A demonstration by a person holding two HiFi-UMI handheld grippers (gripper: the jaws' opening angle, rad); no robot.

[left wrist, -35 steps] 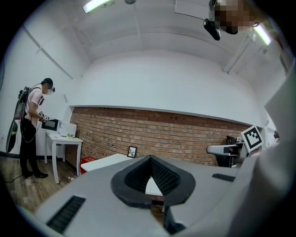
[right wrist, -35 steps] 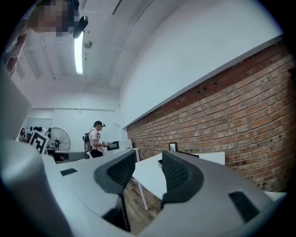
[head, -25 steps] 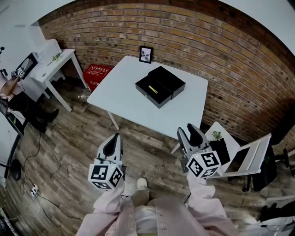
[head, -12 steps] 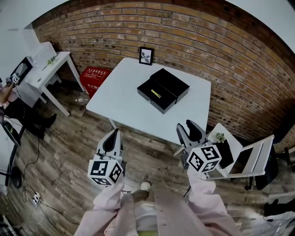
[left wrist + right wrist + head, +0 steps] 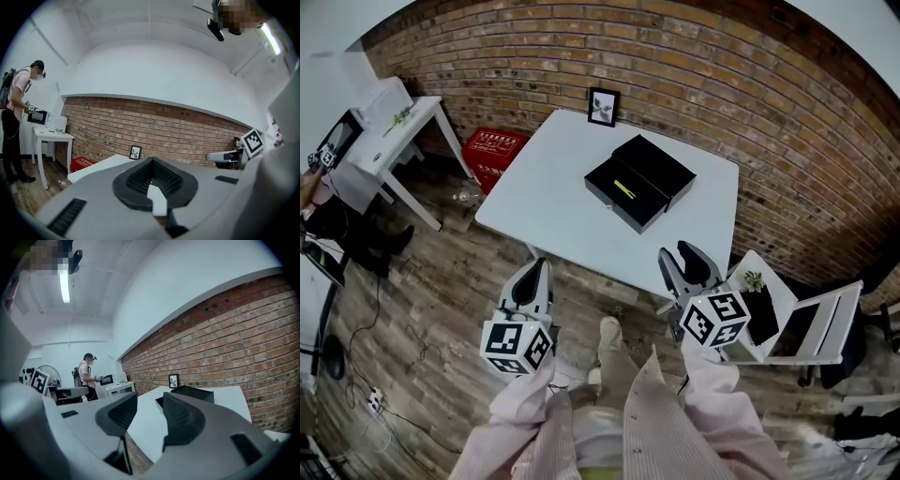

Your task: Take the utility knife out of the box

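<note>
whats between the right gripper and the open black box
Head view: only wood plank floor and bare white table top between right gripper and open black box.

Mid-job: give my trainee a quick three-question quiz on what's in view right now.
1. True or false: the knife lies inside the open box.
2. Which gripper has its jaws apart? A) left gripper B) right gripper C) both
3. Fill in: the picture frame stands at the table's ____ edge, as seen from the person.
Key: 1 true; 2 B; 3 far.
</note>
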